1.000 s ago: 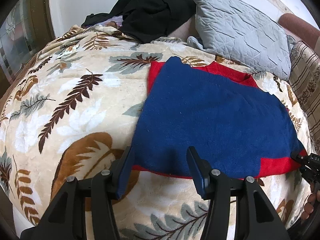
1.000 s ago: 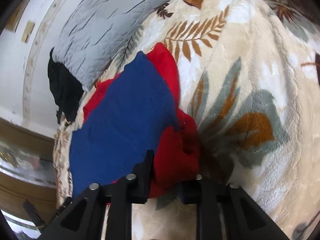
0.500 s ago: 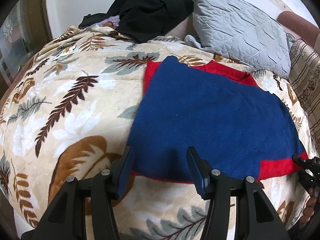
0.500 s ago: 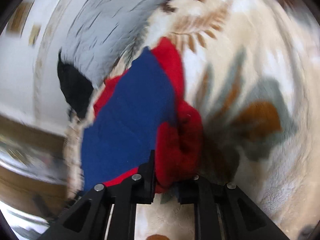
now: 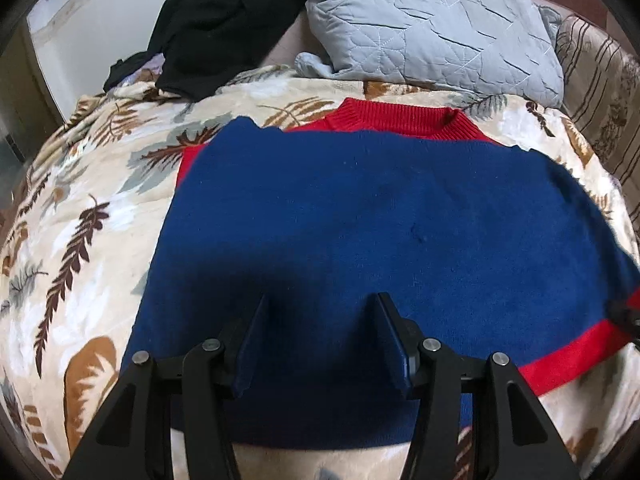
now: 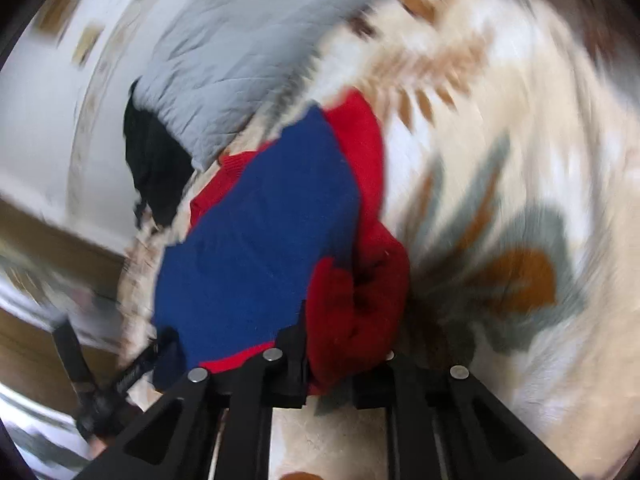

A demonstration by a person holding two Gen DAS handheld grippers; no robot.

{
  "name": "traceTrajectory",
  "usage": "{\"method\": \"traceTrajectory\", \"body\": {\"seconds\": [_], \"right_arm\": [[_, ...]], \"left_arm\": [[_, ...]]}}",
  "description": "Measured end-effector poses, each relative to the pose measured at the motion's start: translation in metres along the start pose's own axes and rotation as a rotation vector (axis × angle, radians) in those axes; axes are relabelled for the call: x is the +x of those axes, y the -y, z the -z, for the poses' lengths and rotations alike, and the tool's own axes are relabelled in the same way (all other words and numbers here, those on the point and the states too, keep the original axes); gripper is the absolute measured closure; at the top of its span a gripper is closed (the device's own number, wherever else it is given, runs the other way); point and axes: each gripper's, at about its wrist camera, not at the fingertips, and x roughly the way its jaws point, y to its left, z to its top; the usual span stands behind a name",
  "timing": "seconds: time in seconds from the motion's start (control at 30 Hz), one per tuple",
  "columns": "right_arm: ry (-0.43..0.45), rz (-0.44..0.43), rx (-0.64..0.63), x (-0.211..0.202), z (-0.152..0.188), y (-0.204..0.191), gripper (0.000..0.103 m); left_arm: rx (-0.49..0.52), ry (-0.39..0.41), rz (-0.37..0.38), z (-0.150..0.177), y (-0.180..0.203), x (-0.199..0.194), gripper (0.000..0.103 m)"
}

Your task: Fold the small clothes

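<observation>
Left tool (image 5: 320,336): jaws are held apart and gripping nothing, poised directly over the near hem of the sweater (image 5: 380,232), left of its centre; whether the tips touch the knit cannot be told.

Sweater: spread flat on the leaf-print blanket (image 5: 80,240) of the bed, blue panel up. The long axis is judged to run left–right across the left view, with the red collar (image 5: 400,122) pointed away toward the grey pillow (image 5: 432,24).

Right tool (image 6: 340,364): jaws are closed on a bunched red corner of the sweater (image 6: 256,248) at its near right end (frame is motion-blurred). The right tool is thus already engaged; the left lies nearest the free left hem, judged the next grasp point.
</observation>
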Motion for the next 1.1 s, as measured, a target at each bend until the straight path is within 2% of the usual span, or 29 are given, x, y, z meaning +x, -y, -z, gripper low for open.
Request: {"method": "traceTrajectory", "body": {"seconds": [0.07, 0.13, 0.17, 0.2, 0.23, 0.27, 0.3, 0.4, 0.47, 0.53, 0.63, 0.73, 0.77, 0.83, 0.9, 1.0, 1.03, 1.07, 1.1], "right_arm": [[-0.032, 0.006, -0.024, 0.003, -0.003, -0.001, 0.085], [-0.097, -0.016, 0.015, 0.010, -0.004, 0.014, 0.084], [-0.108, -0.038, 0.040, 0.010, -0.004, 0.023, 0.069], [-0.114, -0.053, 0.059, 0.008, -0.003, 0.029, 0.032], [-0.101, -0.138, 0.088, 0.000, -0.004, 0.037, 0.019], [-0.091, -0.170, 0.103, -0.007, -0.005, 0.040, 0.004], [-0.084, -0.173, 0.102, -0.013, -0.007, 0.041, 0.000], [-0.044, -0.173, 0.072, -0.028, -0.029, 0.042, 0.000], [-0.044, -0.181, 0.073, -0.020, -0.056, 0.043, 0.000], [-0.054, -0.151, 0.051, -0.001, -0.084, 0.044, 0.000], [-0.080, -0.036, -0.008, 0.040, -0.119, 0.045, 0.000], [-0.131, 0.013, -0.054, 0.078, -0.138, 0.037, 0.001], [-0.147, 0.013, -0.092, 0.086, -0.140, 0.030, 0.007], [-0.212, 0.106, -0.181, 0.105, -0.136, 0.013, 0.084], [-0.190, 0.163, -0.223, 0.101, -0.138, -0.003, 0.085], [-0.033, 0.207, -0.336, 0.067, -0.130, -0.035, 0.085], [-0.038, 0.230, -0.328, 0.074, -0.128, -0.030, 0.085], [-0.103, 0.243, -0.287, 0.091, -0.127, -0.016, 0.085], [-0.160, 0.231, -0.232, 0.105, -0.126, -0.001, 0.080]], "left_arm": [[-0.024, 0.015, 0.016, -0.003, -0.001, -0.001, 0.048], [-0.026, 0.016, 0.019, -0.005, -0.001, 0.003, 0.048], [-0.014, 0.011, 0.013, -0.005, 0.001, 0.007, 0.048], [0.002, 0.006, 0.005, -0.004, 0.003, 0.012, 0.047], [0.012, 0.016, -0.001, -0.003, 0.004, 0.013, 0.046], [0.017, 0.024, -0.004, -0.002, 0.005, 0.013, 0.045], [0.021, 0.027, -0.007, -0.002, 0.006, 0.014, 0.045], [0.010, 0.029, 0.004, -0.003, 0.004, 0.016, 0.045], [0.006, 0.033, 0.014, -0.002, 0.002, 0.017, 0.044], [0.006, 0.037, 0.019, -0.002, 0.002, 0.018, 0.044], [0.012, 0.042, 0.021, -0.001, 0.003, 0.017, 0.044], [0.013, 0.047, 0.027, -0.001, 0.002, 0.017, 0.043], [0.015, 0.050, 0.029, 0.000, 0.002, 0.017, 0.043], [0.018, 0.054, 0.034, -0.001, 0.001, 0.018, 0.043], [0.021, 0.059, 0.043, 0.000, 0.000, 0.017, 0.043], [0.019, 0.066, 0.049, 0.000, 0.000, 0.018, 0.043], [0.014, 0.064, 0.042, -0.001, 0.001, 0.019, 0.043], [0.012, 0.061, 0.036, -0.001, 0.003, 0.019, 0.043], [0.015, 0.058, 0.031, -0.001, 0.003, 0.019, 0.043]]}}
